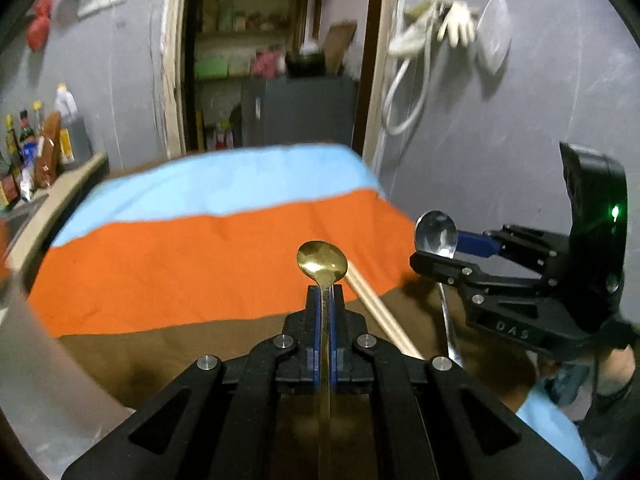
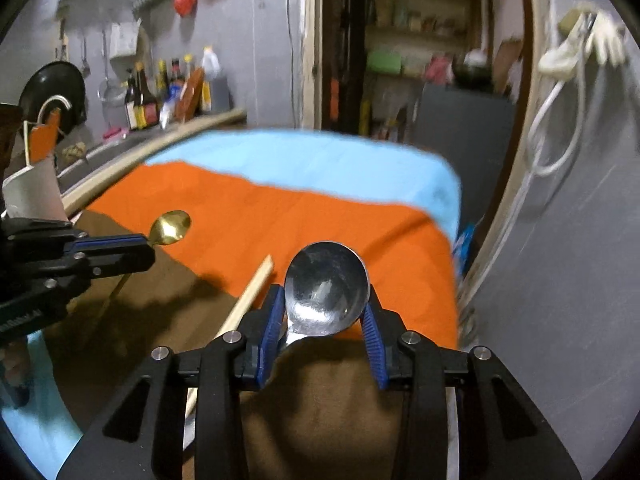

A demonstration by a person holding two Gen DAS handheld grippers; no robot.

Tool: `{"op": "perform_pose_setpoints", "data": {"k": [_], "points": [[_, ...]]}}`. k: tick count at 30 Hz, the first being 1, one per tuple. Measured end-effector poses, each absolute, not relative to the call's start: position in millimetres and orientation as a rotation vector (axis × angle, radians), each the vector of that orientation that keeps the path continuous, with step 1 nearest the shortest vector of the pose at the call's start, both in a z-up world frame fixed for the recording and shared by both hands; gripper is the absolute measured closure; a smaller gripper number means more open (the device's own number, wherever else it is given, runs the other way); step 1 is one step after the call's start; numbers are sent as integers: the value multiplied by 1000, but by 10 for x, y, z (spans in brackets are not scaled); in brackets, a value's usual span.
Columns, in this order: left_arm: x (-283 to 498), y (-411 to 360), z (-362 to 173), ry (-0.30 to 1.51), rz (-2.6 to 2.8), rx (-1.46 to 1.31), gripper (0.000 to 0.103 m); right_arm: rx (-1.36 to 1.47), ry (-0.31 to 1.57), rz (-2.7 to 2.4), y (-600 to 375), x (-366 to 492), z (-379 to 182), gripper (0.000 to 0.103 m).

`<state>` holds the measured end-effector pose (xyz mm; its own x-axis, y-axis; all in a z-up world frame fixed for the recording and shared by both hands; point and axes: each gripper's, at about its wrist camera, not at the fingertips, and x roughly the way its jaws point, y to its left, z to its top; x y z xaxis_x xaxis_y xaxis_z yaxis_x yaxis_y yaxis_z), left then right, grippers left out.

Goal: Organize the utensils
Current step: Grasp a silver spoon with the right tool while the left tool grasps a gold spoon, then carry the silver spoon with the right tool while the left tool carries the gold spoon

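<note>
Holding a spoon in each gripper, the person has both lifted up off the striped cloth (image 1: 192, 264). The left gripper (image 1: 325, 292) is squeezed tight on the thin handle of the gold spoon (image 1: 322, 261). Its bowl sticks out past the fingertips, and its long line runs straight along the fingers, pointing away and a bit down toward the orange stripe.

The right gripper (image 2: 326, 308) has the silver spoon (image 2: 327, 288) between its blue pads (image 2: 269, 320). The jaws stand partly open, about as wide as the bowl. The pads sit against the sides of the bowl, so it looks held there, not by the handle. From the left view the bowl is up top and the handle hangs down below the fingers, so this spoon points up and down, across the gripper.

A pair of wooden chopsticks (image 1: 380, 312) lies on the brown part of the cloth, between the two grippers.

I think this is the carrying step: both spoons are picked up and need a place to go. Next, each spoon should be carried to where spoons belong and let go gently. The silver one may slip, since round bowls are hard to pinch.
</note>
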<state>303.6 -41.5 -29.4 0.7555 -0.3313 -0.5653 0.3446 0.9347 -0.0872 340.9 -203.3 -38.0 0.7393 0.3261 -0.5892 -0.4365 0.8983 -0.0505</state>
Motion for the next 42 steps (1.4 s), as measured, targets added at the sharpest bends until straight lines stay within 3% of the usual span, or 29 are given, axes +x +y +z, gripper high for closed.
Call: {"op": "perform_pose_setpoints", "data": {"k": [11,12,13,15,26,42], "points": [[2702,-343,47,383,-384,-42,102,-198,282,343,-1896,2918,-19,69],[2690,-344,60,378,-385,-46,102,-202,267,340,-1872,2901,10,72],[2683,-336,71,372,-383,-52,102,-207,259,336,-1859,2881,28,91],[2624,-309,94,360,-385,-65,102,-208,253,330,-1839,2865,60,98],[2479,-251,149,323,-380,-86,102,-163,254,343,-1947,2804,76,100],[2080,302,779,142,-312,-142,102,-155,22,433,-1520,2383,678,101]]}}
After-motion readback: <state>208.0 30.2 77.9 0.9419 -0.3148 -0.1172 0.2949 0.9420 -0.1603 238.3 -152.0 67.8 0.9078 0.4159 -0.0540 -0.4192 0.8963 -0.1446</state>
